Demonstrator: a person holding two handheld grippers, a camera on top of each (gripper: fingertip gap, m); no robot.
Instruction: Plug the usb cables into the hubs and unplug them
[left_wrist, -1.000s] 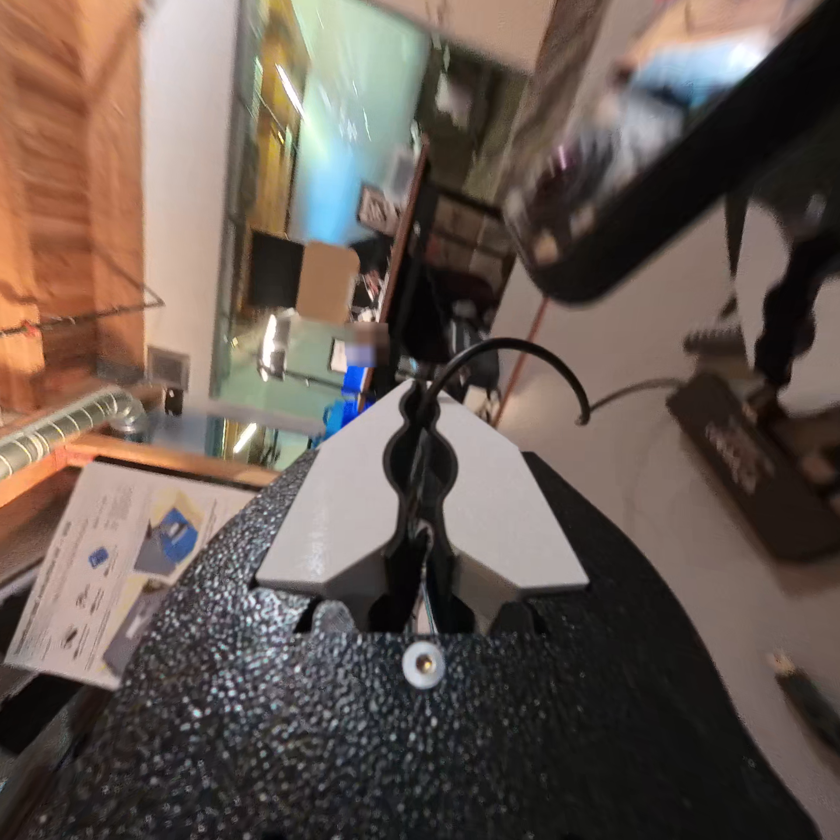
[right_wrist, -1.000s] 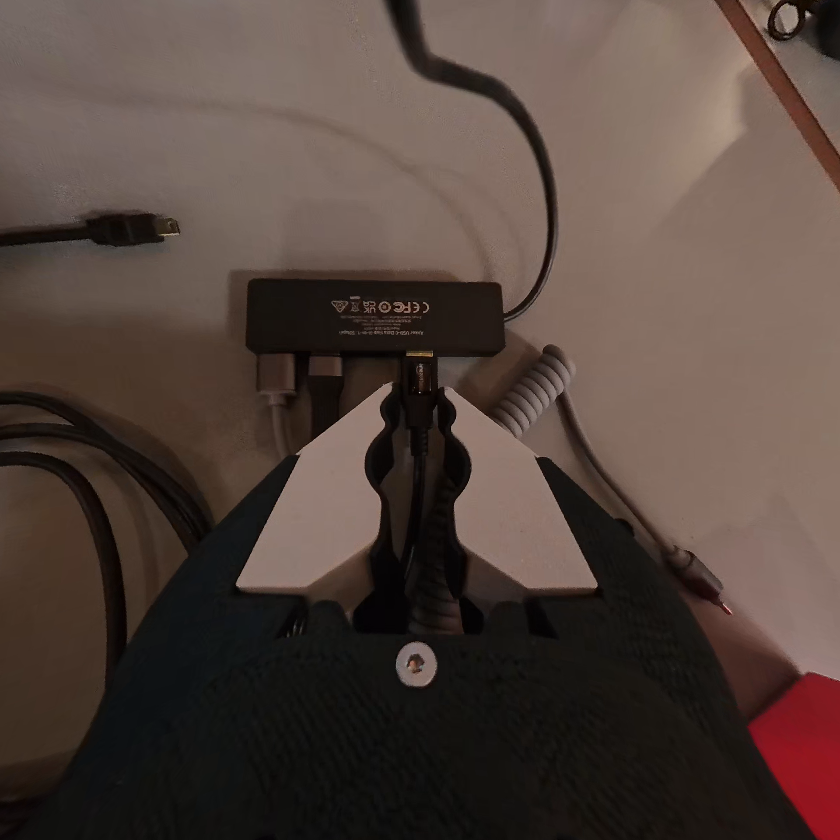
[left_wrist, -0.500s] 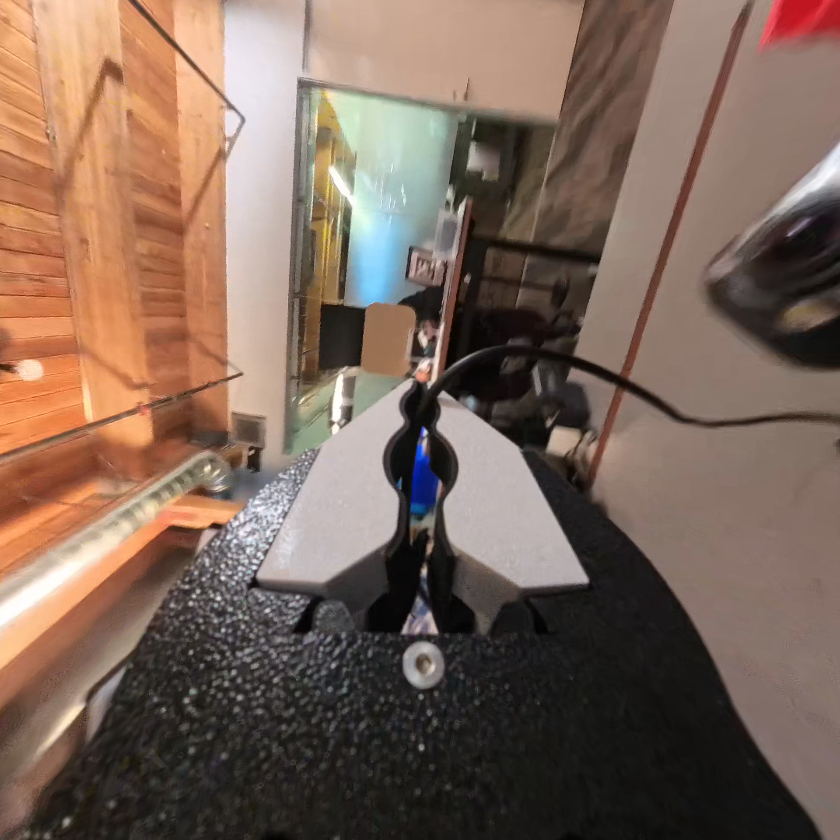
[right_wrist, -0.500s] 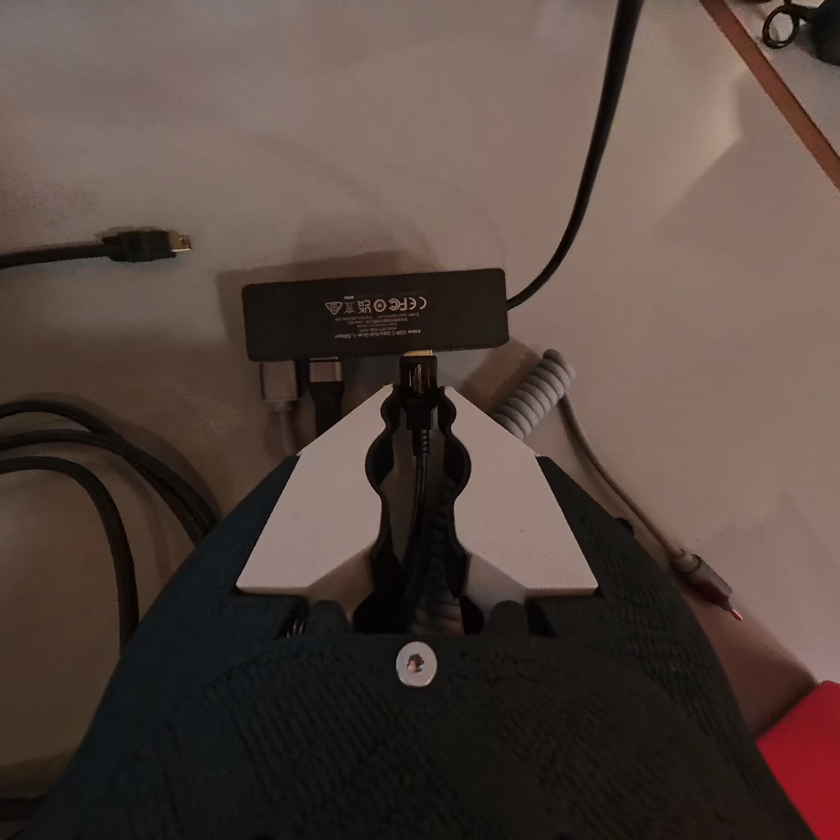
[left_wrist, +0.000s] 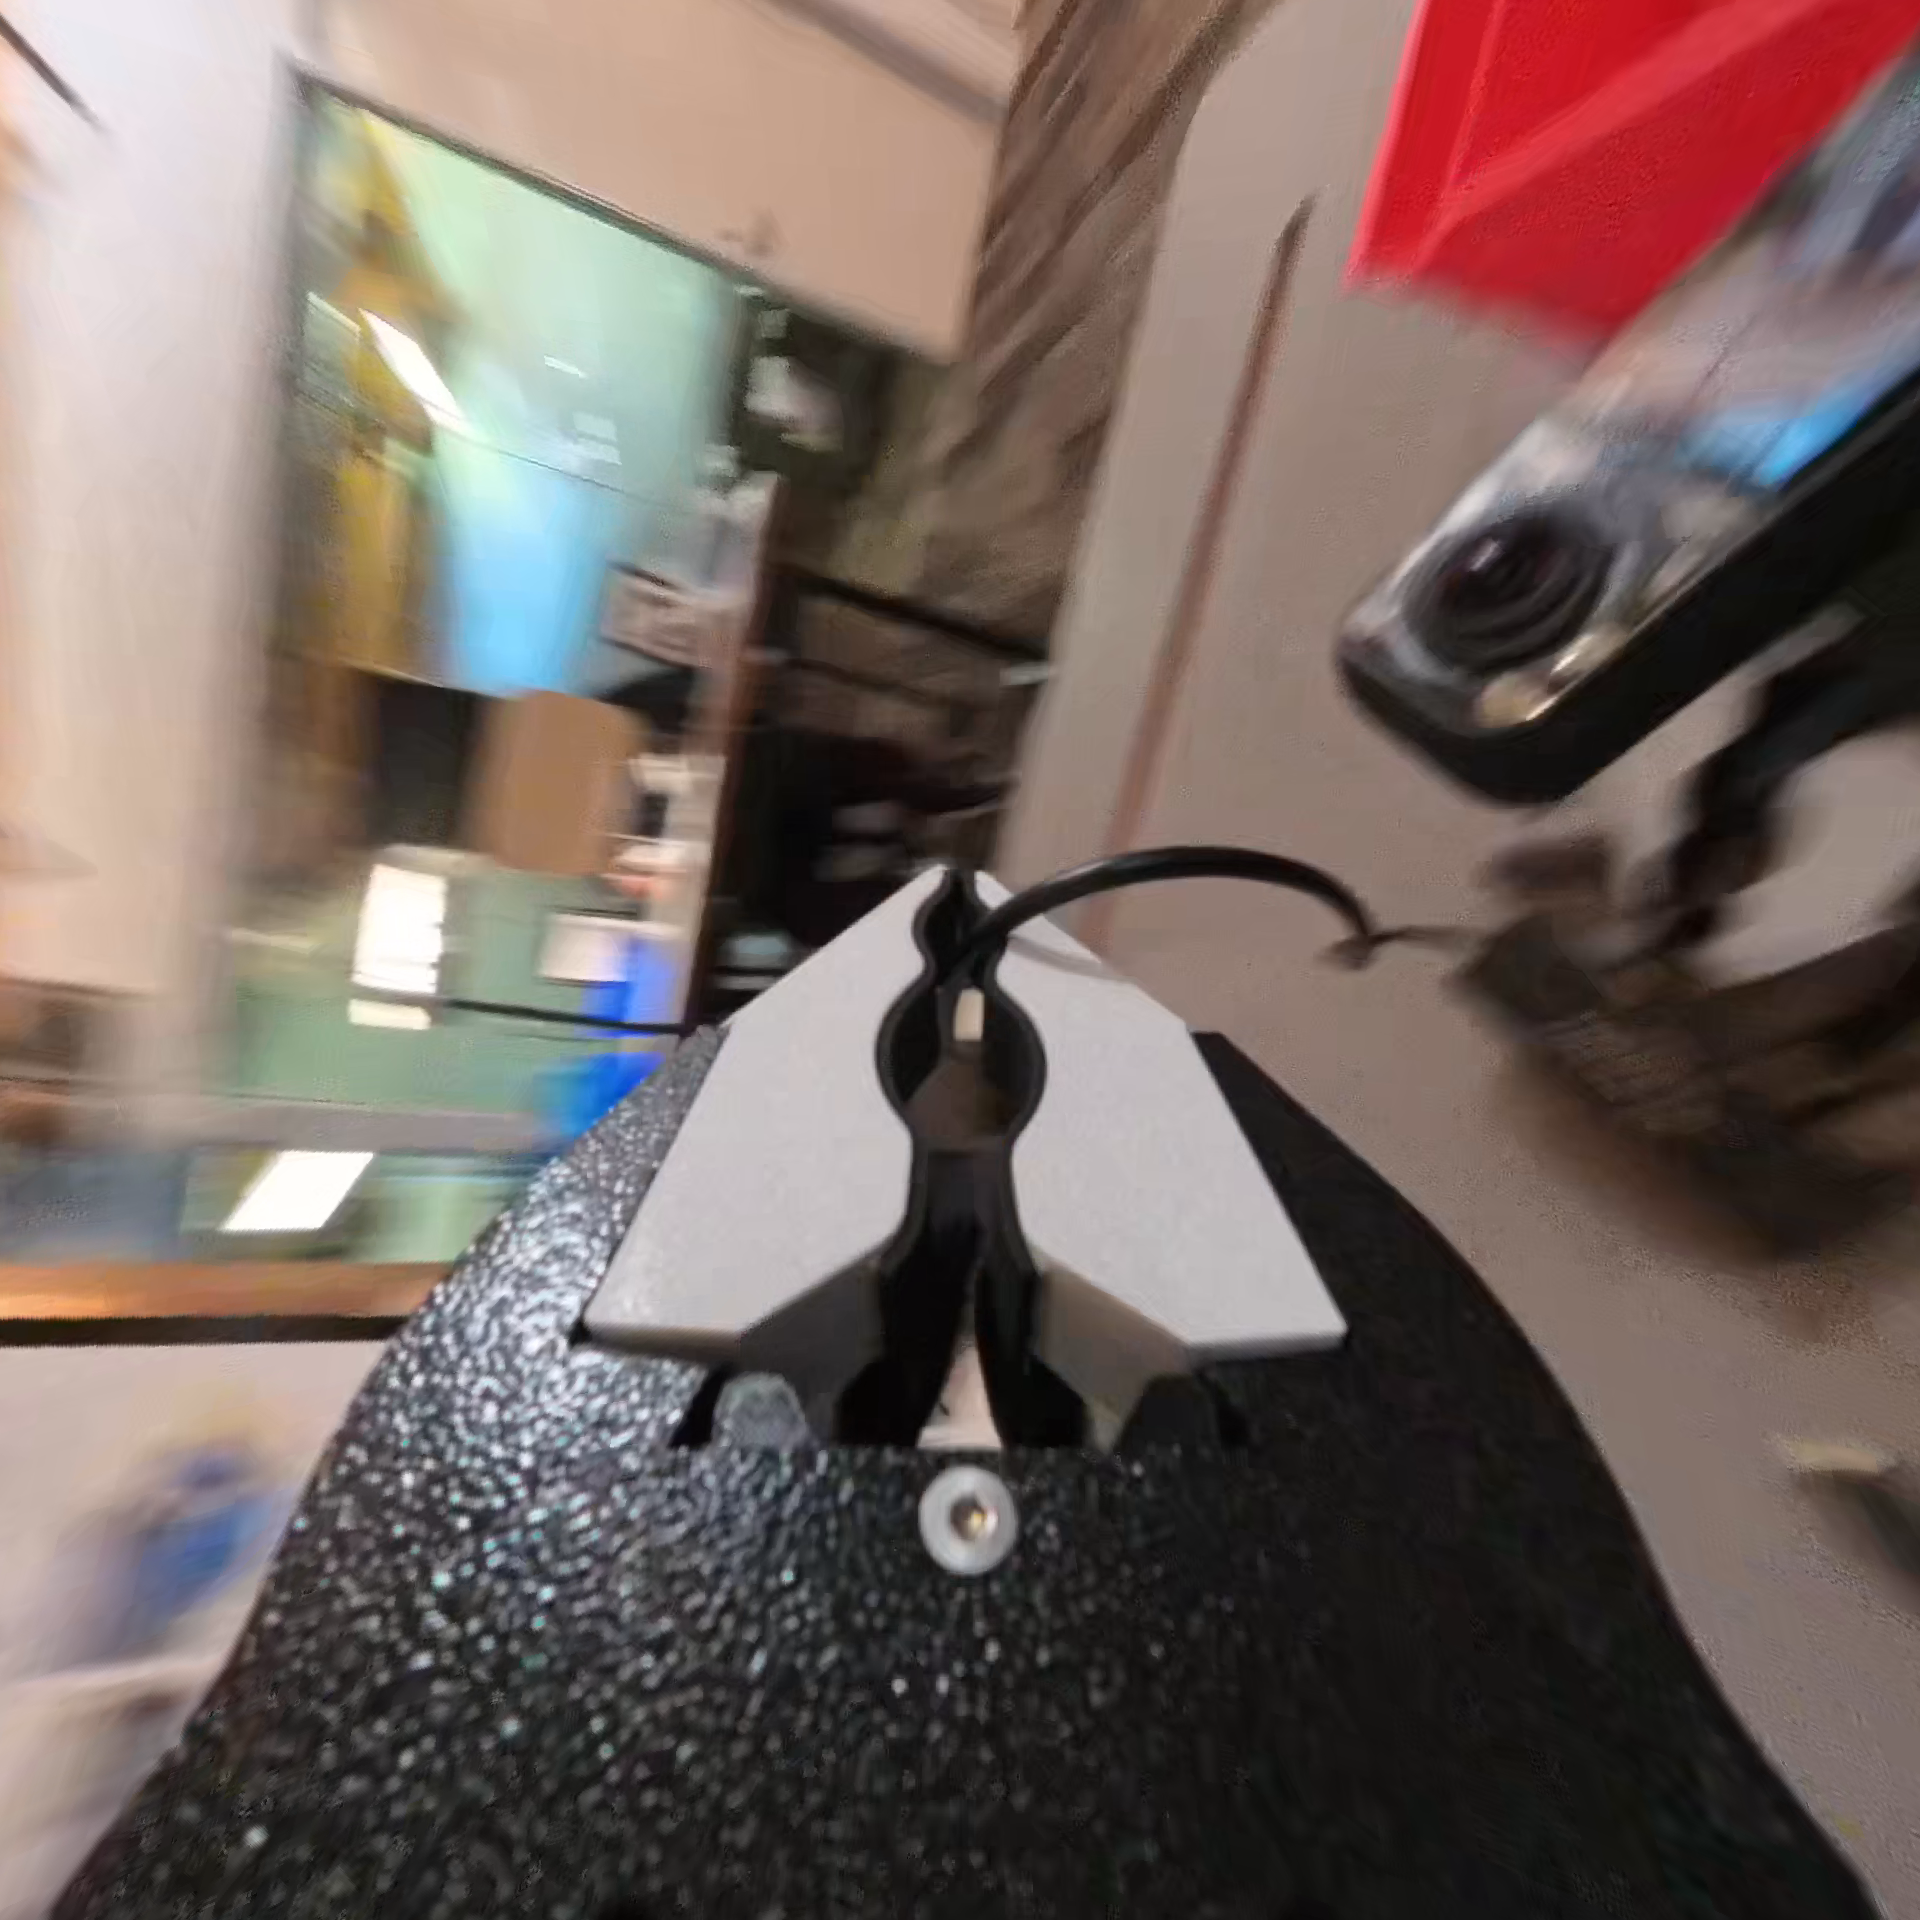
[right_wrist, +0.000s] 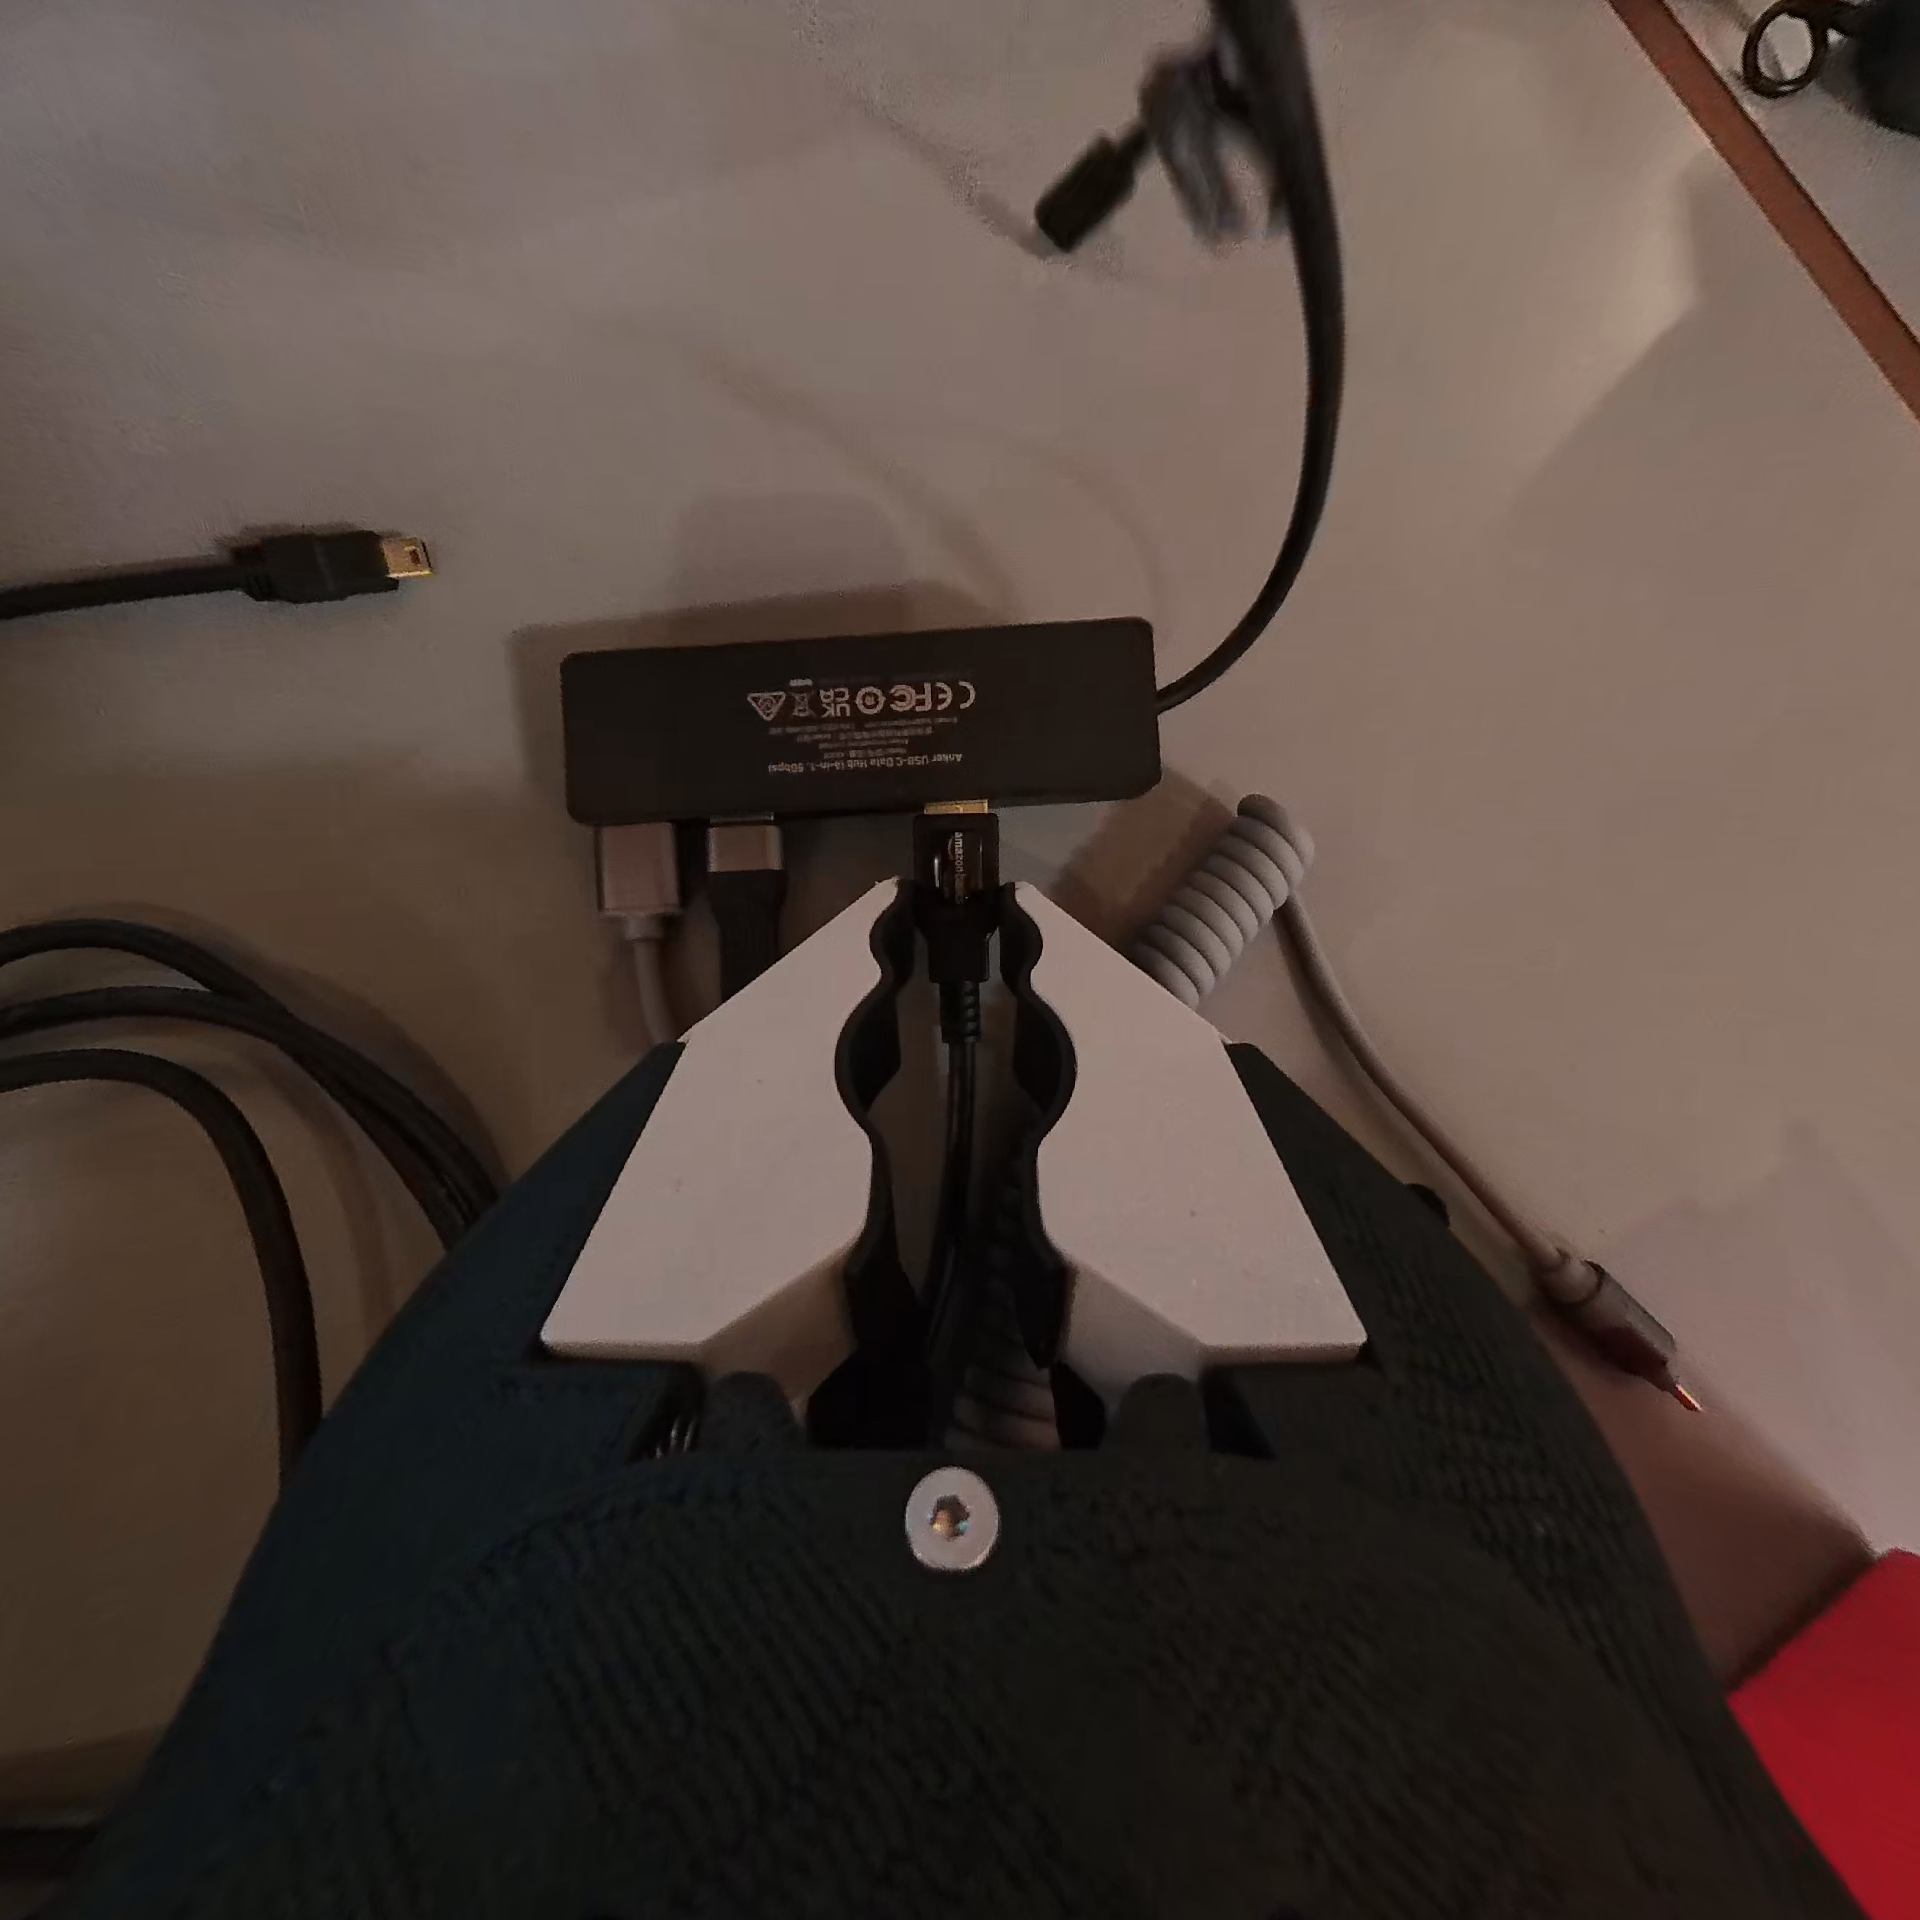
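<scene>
In the right wrist view a black hub (right_wrist: 860, 717) lies flat on the pale table. My right gripper (right_wrist: 956, 888) is shut on a black USB plug (right_wrist: 956, 857). The plug's gold tip sits at the hub's near edge, with a short strip of gold showing. Two other plugs (right_wrist: 744, 844) sit in the hub's ports to the left. The hub's own black cable (right_wrist: 1314, 416) runs up to a blurred grey shape and a black plug end (right_wrist: 1081, 203). My left gripper (left_wrist: 951, 896) is shut on a thin black cable (left_wrist: 1174, 860), lifted off the table.
A loose black plug (right_wrist: 332, 566) lies left of the hub, above a bundle of black cables (right_wrist: 239, 1060). A grey coiled cable (right_wrist: 1221, 904) lies to the right. A red object (right_wrist: 1860, 1714) is at the corner. The table's brown edge (right_wrist: 1766, 177) runs at the upper right.
The left view swung away and back, and is now blurred. The hub's cable straightened, then bent again, and its plug end came into the right view. The right gripper and hub hardly moved.
</scene>
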